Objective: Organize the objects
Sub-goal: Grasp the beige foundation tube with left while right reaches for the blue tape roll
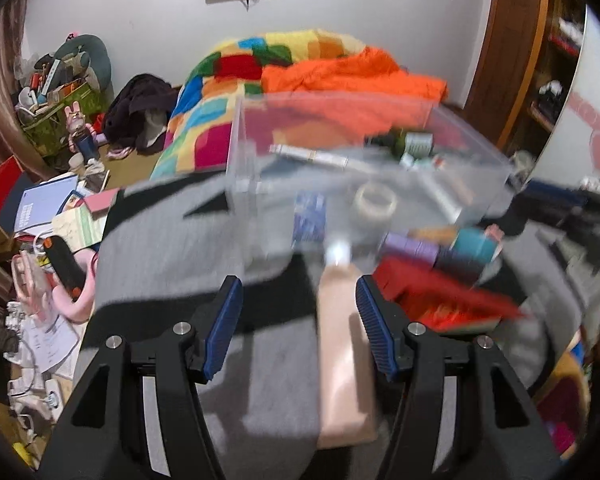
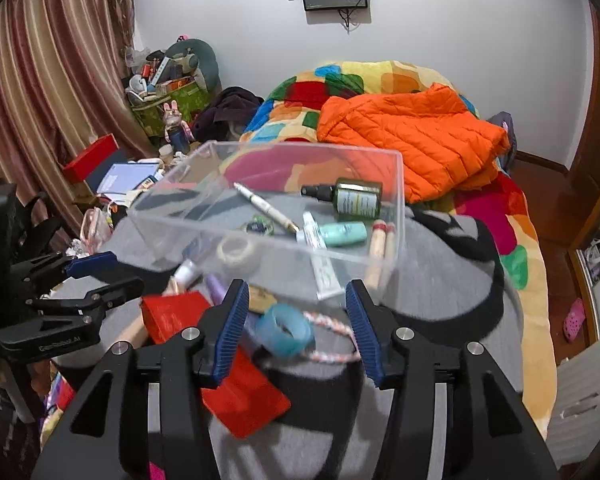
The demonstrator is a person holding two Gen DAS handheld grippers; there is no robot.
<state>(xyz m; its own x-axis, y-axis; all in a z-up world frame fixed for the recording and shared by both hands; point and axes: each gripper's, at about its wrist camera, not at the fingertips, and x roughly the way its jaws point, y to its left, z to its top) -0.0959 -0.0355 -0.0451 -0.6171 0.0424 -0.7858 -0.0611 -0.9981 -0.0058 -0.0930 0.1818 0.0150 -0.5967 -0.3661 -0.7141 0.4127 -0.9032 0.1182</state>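
1. Peach-beige bottle point(image 1: 342, 344) w/ white cap lies on the grey-and-black cloth point(image 1: 172, 240), cap toward the clear plastic bin point(image 1: 244, 152). It sits btw the left gripper point(image 1: 299, 312) pads, nearer the right pad; jaws spread, nothing pinched. Contact w/ that pad can't be told – view is motion-blurred.
2. Right gripper point(image 2: 292, 312) also spread wide, hovering over the teal tape roll point(image 2: 286, 330) and a pink braided cord point(image 2: 328, 332); holding nothing.
3. Bin already holds a dark green spray bottle point(image 2: 356, 198), white pen point(image 2: 266, 208), mint tube point(image 2: 344, 234), white tube point(image 2: 320, 256), tape ring point(image 2: 236, 250), etc. Loose stuff outside, just in front of the near wall: red pouch point(image 2: 236, 392), purple item point(image 1: 410, 246), teal roll.
4. Risks, prob: bottle is off-centre, so closing could push it sideways or roll it on soft cloth instead of gripping. Smooth tapered body may slip when lifted.
5. Cord loops by the teal roll; grabbing the roll could snag and drag the cord.
6. Edges: bin's near wall stands btw both grippers and the interior, so anything lifted must clear that rim or it knocks the light bin back.
7. Room: bin's left half looks mostly open; right half is crowded. The two grippers work close together near the pile, left one visible at the right view's left edge – collision possible if both reach in at once.
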